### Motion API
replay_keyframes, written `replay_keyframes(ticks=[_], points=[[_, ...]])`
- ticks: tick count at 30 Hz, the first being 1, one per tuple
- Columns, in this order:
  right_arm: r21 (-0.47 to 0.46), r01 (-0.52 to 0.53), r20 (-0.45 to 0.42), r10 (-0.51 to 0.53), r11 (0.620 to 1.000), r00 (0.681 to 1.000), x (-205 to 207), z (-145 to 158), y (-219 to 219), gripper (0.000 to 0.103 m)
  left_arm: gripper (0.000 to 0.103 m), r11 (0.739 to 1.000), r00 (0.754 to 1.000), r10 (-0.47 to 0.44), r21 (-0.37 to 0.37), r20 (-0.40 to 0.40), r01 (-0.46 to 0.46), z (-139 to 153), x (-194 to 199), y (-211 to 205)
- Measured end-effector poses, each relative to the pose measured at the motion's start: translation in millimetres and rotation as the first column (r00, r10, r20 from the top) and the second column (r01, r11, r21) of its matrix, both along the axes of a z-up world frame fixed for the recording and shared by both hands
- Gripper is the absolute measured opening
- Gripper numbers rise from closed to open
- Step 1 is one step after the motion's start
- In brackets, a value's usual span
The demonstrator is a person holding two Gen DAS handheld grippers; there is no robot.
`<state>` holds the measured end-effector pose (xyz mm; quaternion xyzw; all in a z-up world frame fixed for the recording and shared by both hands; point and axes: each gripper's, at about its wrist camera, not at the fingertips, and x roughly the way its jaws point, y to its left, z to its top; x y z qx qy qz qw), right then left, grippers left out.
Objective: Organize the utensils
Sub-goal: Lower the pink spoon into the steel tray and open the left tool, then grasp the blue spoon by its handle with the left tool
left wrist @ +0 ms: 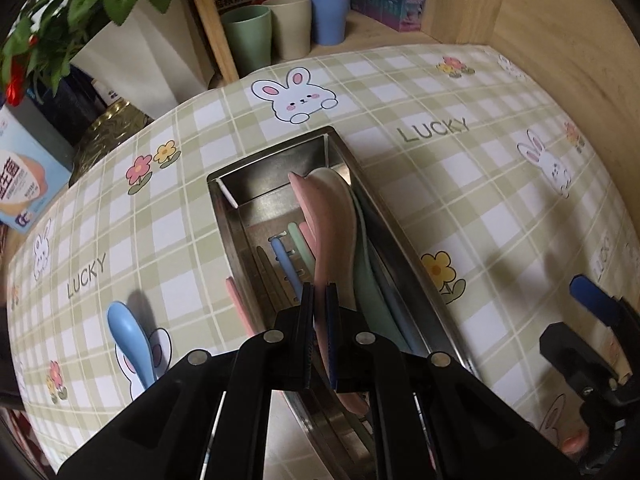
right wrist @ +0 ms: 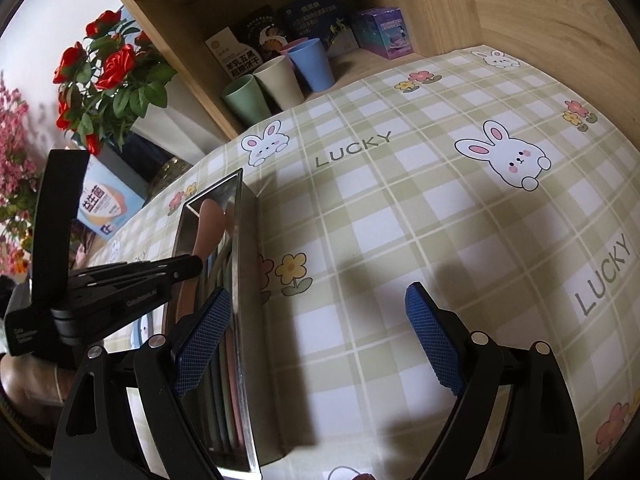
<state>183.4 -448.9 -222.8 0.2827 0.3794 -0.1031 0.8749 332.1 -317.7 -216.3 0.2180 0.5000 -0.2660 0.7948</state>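
A steel utensil box (left wrist: pixel 224 216) stands on the checked tablecloth; it also shows in the right wrist view (right wrist: pixel 240 280). My left gripper (left wrist: pixel 319 300) is shut on a pink spoon (left wrist: pixel 320 216), held over the box with its bowl up. Beige and green spoons (left wrist: pixel 360 248) lean inside at the right. Blue, green and pink handles (left wrist: pixel 296 248) lie on the box bottom. A blue spoon (left wrist: pixel 130 332) and a pink stick (left wrist: pixel 238 304) lie on the cloth left of the box. My right gripper (right wrist: pixel 320 340) is open and empty, just right of the box.
Green, beige and blue cups (left wrist: pixel 280 24) stand on the wooden shelf behind the cloth. A white pot with a red-flowered plant (right wrist: pixel 108 80) and a carton (left wrist: pixel 24 168) stand at the left. A wooden wall (left wrist: pixel 560 40) closes the right side.
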Motion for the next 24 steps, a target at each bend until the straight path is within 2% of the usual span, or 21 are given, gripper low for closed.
replay_keyframes(ticks=[3,6,9,13,18,24], points=[[-0.002,0.003,-0.003,-0.003,1.000,1.000,0,1,1,0.086,0.007,1.000,1.000,-0.018,0.003,-0.011,0.018,-2,-1,-2],[-0.004,0.001,-0.005,-0.001,1.000,1.000,0,2,1,0.086,0.009,0.999,0.999,-0.040,-0.030,-0.020,0.039,1,-4,-2],[-0.015,-0.003,-0.005,0.003,1.000,1.000,-1,5,4,0.086,0.016,0.997,0.999,-0.036,-0.075,-0.019,0.035,12,-5,6],[-0.036,-0.010,-0.002,0.010,0.999,1.000,-2,11,11,0.086,0.016,0.990,1.000,-0.008,-0.142,-0.001,0.007,30,-8,25],[-0.065,-0.025,0.004,0.025,0.998,1.000,-2,19,23,0.086,0.016,0.971,0.997,0.072,-0.229,0.006,-0.069,50,-11,71],[-0.116,-0.040,0.001,0.041,0.992,0.999,1,27,41,0.086,0.018,0.934,0.978,0.210,-0.297,0.001,-0.200,57,-10,145]])
